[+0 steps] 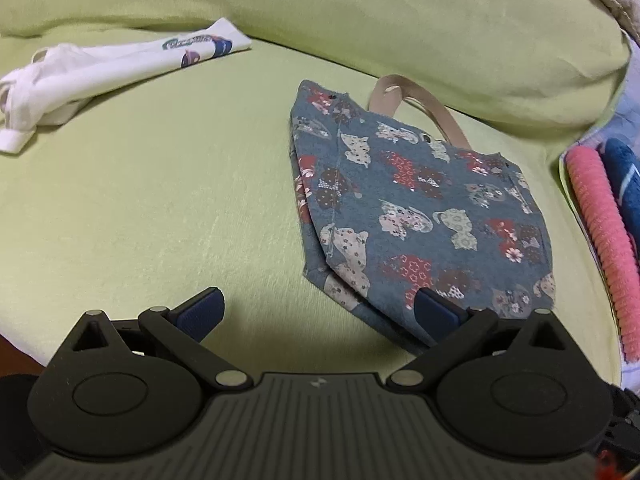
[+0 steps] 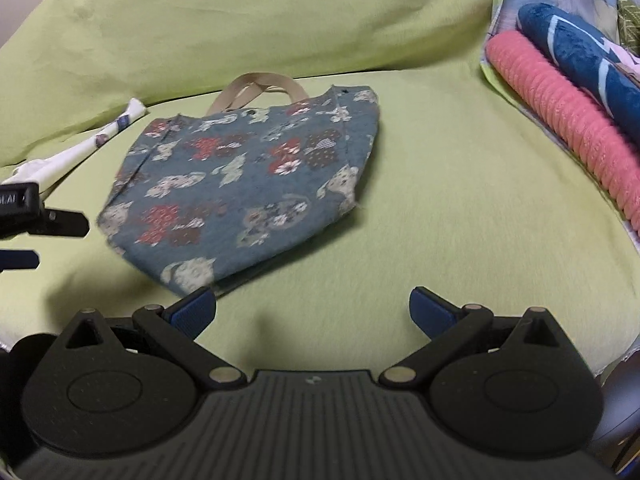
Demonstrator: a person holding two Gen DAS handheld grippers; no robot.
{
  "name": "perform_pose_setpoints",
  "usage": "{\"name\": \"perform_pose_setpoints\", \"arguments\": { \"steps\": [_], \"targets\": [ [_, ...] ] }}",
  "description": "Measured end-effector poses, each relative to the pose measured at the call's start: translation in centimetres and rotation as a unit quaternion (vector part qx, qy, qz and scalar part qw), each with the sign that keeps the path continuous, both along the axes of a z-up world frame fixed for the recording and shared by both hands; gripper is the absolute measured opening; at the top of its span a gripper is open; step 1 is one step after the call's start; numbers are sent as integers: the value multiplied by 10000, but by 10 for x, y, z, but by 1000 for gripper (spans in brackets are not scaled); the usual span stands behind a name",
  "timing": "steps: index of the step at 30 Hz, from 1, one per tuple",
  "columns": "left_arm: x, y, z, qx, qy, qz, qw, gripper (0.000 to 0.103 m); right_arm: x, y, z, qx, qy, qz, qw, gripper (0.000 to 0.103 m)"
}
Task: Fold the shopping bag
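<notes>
1. Left wrist view: the left gripper (image 1: 318,312) hangs low over a green cushion (image 1: 160,200) with its jaws spread wide and nothing between them. Its right blue pad (image 1: 434,310) overlaps the near corner of the shopping bag (image 1: 420,208); whether it touches the cloth cannot be told.
2. Right wrist view: the right gripper (image 2: 312,312) is likewise spread wide and empty, and its left pad (image 2: 194,312) sits just beside the bag's near corner.
3. The bag, blue cloth printed with cats and flowers, lies flat on the seat between the two grippers. Its long axis runs away from the cameras, bottom edge nearest, with the beige handles (image 1: 416,100) pointing toward the back cushion (image 1: 360,20).
4. Open green seat stretches to the left of the bag in the left wrist view, and to its right in the right wrist view.
5. A white bag (image 1: 100,76) with a printed logo lies crumpled at the far left, well apart from the blue one.
6. A pink ribbed roll (image 2: 568,132) and a dark blue roll (image 2: 584,56) line the right edge of the seat.
</notes>
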State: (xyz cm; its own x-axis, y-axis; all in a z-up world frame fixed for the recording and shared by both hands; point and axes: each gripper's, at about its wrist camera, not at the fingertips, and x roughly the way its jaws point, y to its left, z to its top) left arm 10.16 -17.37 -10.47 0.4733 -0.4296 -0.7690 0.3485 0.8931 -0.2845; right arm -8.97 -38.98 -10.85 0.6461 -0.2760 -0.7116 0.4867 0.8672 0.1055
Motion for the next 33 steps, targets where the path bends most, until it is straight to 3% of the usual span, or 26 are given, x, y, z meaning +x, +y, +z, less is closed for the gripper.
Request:
{"name": "perform_pose_setpoints", "arguments": {
  "steps": [7,19,24,28,31,33],
  "targets": [
    [16,0,-26,-936,390,367,9942,101,3,-7,-13,288,84,3,9996,102],
    [47,-2,-38,-1678,352,179,9850,97,13,-14,-17,240,94,16,9997,102],
    [78,7,-38,-1873,678,-15,9800,82,17,-17,-11,19,-3,23,10000,102],
    [101,7,-44,-2163,923,-29,9719,72,21,-22,-1,-336,-365,58,9988,101],
    [120,6,-49,-2427,1041,19,9645,71,34,-25,7,-563,-567,172,9967,83],
    [132,5,-54,-2602,1113,25,9591,71,44,-29,11,-503,-658,267,9962,62]
  ]
}}
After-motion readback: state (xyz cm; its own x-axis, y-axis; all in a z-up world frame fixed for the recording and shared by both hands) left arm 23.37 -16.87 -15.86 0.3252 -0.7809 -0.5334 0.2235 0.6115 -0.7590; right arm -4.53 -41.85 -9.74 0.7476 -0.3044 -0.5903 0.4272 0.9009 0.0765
